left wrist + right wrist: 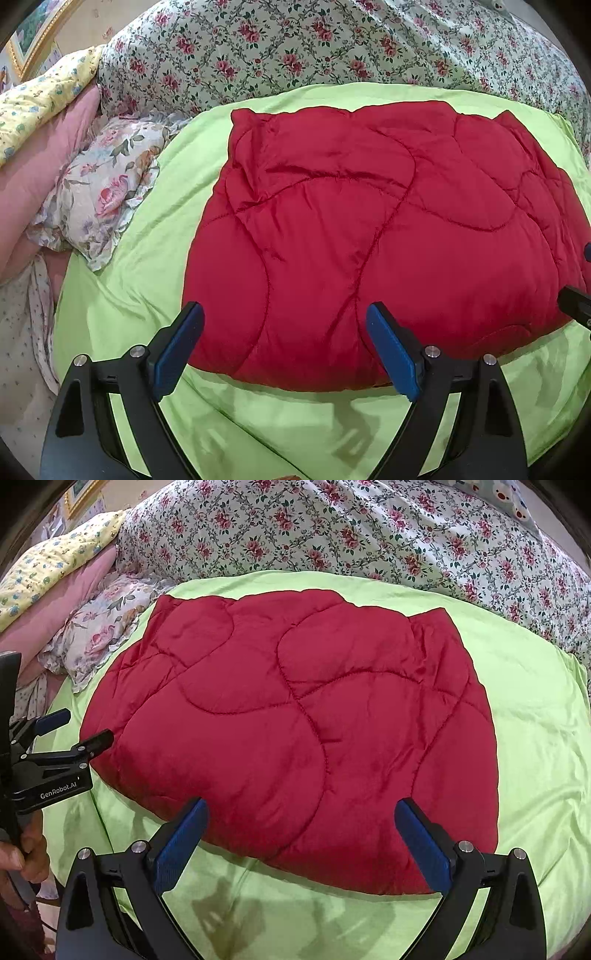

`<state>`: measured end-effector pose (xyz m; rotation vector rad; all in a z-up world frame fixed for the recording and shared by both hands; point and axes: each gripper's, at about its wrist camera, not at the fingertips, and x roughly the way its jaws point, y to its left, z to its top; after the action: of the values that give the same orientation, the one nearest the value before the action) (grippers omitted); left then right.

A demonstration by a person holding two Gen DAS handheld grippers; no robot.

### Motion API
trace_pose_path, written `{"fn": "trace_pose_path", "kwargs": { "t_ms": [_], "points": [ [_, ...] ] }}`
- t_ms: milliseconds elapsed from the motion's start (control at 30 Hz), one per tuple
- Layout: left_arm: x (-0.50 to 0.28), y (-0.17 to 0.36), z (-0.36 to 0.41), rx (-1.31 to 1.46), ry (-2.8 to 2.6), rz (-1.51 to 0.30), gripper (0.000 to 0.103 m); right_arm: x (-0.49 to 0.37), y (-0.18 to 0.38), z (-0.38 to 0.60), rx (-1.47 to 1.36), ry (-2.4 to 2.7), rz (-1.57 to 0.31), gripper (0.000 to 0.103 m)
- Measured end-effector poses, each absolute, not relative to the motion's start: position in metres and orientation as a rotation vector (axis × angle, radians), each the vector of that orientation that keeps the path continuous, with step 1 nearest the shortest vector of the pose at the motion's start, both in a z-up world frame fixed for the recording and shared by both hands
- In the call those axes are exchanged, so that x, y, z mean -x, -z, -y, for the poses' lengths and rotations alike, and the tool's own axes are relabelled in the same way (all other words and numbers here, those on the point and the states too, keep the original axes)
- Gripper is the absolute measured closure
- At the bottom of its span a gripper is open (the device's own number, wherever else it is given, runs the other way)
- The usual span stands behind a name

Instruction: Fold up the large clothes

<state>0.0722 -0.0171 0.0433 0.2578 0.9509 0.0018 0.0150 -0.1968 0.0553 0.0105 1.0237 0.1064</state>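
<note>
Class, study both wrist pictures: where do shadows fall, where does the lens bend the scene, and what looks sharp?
Left wrist view: faint gripper shadows on the green sheet below the left gripper; dark fisheye corners. Right wrist view: darker shadows on the sheet in front of the right gripper; the red quilt bulges, stitching sharp, sheen soft.

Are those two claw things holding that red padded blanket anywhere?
No. The left gripper and right gripper both stand open above the red quilted blanket, holding nothing.
</note>
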Motion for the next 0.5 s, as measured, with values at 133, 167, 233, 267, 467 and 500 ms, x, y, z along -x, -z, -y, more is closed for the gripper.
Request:
{"fn": "trace_pose_path", "kwargs": {
  "t_ms": [133, 167, 233, 267, 467, 500],
  "points": [
    [-0.0734, -0.0438, 0.0178, -0.259, 0.0, -0.949, 0.013, -0.0155, -0.0556, 0.198, -0.011, -0.108, -1.023, 0.002],
    [-0.0732, -0.0438, 0.0179, -0.259, 0.0, -0.949, 0.013, -0.0162, -0.056, 0.1988, -0.011, -0.11, -1.023, 0.002],
    [-0.0738, -0.0444, 0.0177, -0.26, 0.002, -0.946, 0.013, -0.0165, -0.0561, 0.1984, -0.011, -0.111, -1.022, 0.002],
    [-0.0739, -0.0449, 0.018, -0.259, 0.003, -0.946, 0.013, -0.0167, -0.0565, 0.1986, -0.012, -0.111, -1.022, 0.002],
    [-0.0745, -0.0455, 0.0183, -0.257, 0.002, -0.942, 0.013, -0.0187, -0.0586, 0.1997, -0.008, -0.118, -1.017, 0.002],
    [-0.0751, -0.0455, 0.0181, -0.256, 0.002, -0.942, 0.013, -0.0189, -0.0588, 0.1998, -0.007, -0.119, -1.016, 0.002]
  ]
}}
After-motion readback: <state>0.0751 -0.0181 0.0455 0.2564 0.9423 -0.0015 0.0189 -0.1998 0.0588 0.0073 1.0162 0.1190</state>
